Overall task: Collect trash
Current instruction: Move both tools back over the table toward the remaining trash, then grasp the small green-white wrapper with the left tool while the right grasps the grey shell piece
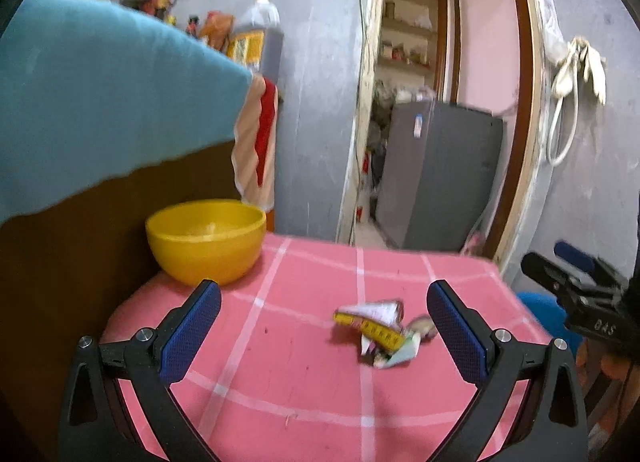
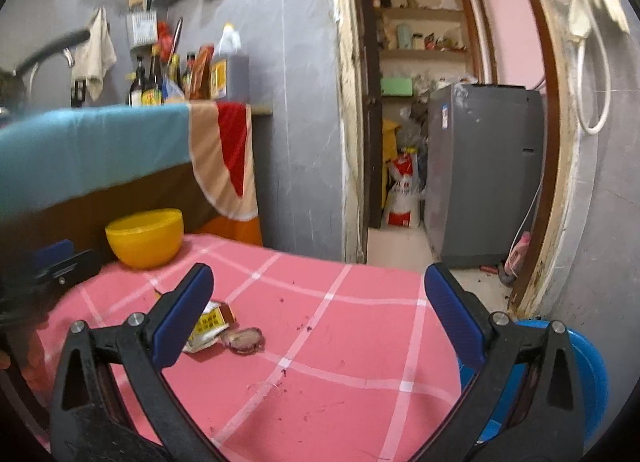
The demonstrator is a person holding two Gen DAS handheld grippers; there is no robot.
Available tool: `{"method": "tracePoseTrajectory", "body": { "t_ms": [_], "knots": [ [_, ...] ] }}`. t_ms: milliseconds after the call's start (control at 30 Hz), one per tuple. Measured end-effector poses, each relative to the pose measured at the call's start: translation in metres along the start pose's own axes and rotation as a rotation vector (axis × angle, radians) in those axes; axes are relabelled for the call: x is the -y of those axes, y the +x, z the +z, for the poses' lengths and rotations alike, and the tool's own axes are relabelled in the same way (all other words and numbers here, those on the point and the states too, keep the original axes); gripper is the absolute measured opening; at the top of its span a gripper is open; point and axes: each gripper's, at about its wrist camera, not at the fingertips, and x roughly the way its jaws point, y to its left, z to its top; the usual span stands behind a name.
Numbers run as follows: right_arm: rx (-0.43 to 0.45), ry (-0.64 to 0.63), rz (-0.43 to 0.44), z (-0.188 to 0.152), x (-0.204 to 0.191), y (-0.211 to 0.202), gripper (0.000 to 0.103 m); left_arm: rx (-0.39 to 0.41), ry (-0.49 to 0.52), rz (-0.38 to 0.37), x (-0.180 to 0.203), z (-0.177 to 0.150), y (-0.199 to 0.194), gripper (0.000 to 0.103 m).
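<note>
Both wrist cams sit low over the pink checked tablecloth (image 1: pixel 304 362), looking forward between their own blue-padded fingers toward the grey wall and the doorway. Left cam is closer to the yellow bowl (image 1: pixel 206 240); right cam sits further right, catching the blue tub (image 2: pixel 588 374). Both share the bowl, the crumpled wrapper (image 1: pixel 378 332) and the grey washing machine (image 2: pixel 484 170)
</note>
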Motion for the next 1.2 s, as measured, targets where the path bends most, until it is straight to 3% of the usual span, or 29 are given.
{"method": "tracePoseTrajectory", "body": {
  "t_ms": [200,467,600,700,1033,1200],
  "knots": [
    [-0.138,-0.022,0.033,-0.007,-0.001,0.025,0.101,-0.12,0.059,-0.034,0.009,-0.015,0.015,0.099],
    [-0.278,-0.025,0.073,-0.018,0.0,0.048,0.077,-0.255,0.046,-0.115,0.013,-0.024,0.038,0.079],
    [-0.317,-0.03,0.087,-0.021,0.0,0.055,0.071,-0.329,0.031,-0.137,0.013,-0.026,0.053,0.067],
    [-0.342,-0.041,0.096,-0.023,-0.002,0.058,0.069,-0.372,0.023,-0.153,0.015,-0.027,0.063,0.065],
    [-0.399,-0.048,0.123,-0.022,-0.003,0.069,0.065,-0.391,0.035,-0.136,0.025,-0.02,0.079,0.065],
    [-0.426,-0.066,0.136,-0.025,-0.006,0.073,0.065,-0.384,-0.016,-0.137,0.015,-0.012,0.087,0.063]
  ]
}}
